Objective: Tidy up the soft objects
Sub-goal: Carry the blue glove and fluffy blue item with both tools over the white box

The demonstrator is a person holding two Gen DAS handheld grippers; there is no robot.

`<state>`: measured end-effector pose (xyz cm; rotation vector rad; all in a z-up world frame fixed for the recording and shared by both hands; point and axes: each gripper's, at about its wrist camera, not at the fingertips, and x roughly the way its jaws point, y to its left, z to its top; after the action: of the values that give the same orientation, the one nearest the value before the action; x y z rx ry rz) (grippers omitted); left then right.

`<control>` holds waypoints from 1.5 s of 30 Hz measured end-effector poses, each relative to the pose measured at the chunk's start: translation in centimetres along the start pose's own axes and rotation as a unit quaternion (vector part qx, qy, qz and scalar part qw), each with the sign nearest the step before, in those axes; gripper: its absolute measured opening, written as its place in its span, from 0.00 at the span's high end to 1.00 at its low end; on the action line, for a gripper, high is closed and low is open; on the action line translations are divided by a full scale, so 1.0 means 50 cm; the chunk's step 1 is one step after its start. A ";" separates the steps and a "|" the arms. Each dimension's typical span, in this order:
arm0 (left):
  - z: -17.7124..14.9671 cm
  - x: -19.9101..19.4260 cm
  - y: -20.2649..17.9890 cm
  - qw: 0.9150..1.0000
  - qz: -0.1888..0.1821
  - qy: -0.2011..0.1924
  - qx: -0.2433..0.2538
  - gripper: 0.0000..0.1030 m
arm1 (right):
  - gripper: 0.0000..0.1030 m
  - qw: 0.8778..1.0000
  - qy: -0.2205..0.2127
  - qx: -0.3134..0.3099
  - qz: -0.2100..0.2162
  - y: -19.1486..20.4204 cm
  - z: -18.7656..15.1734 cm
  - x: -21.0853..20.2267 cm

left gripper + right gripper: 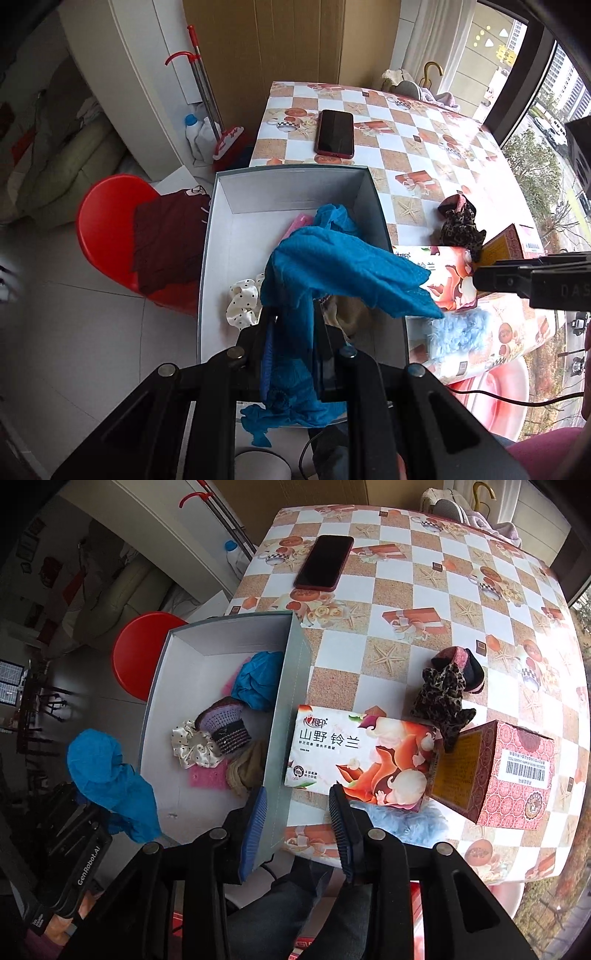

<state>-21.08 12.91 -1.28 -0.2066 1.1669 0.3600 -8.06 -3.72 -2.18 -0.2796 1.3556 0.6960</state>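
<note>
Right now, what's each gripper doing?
Left gripper: shut on the blue cloth, over the box.
Right gripper: open, holding nothing.

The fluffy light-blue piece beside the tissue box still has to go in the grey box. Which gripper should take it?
Right. The right gripper is open and empty, with the fluffy light-blue piece just beside its finger. The left gripper is shut on the blue cloth over the grey box.

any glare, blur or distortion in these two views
Left wrist view: strong fisheye bending at the table edges, bright window upper right, dark vignette corners. Right wrist view: same bending, glare on the tablecloth far right, tissue box print sharp.
</note>
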 end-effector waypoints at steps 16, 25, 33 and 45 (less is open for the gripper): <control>-0.002 0.010 -0.011 0.998 0.009 0.038 0.058 0.81 | 0.17 0.993 0.052 0.011 -0.104 -0.103 -0.104 0.261; -0.019 0.017 0.000 0.996 0.018 0.053 0.067 0.80 | 0.68 0.985 0.027 0.008 -0.168 -0.132 -0.117 0.277; -0.016 0.018 0.016 0.998 0.009 0.044 0.047 0.80 | 0.77 0.991 0.007 0.036 -0.132 -0.147 -0.133 0.190; -0.003 0.016 0.010 0.999 -0.018 0.023 0.031 0.80 | 0.77 0.994 -0.069 0.021 -0.081 -0.076 -0.080 -0.007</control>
<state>-21.15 13.46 -2.05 -0.1826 1.2158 0.2887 -8.97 -9.02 -3.53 -0.2981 1.2002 0.5414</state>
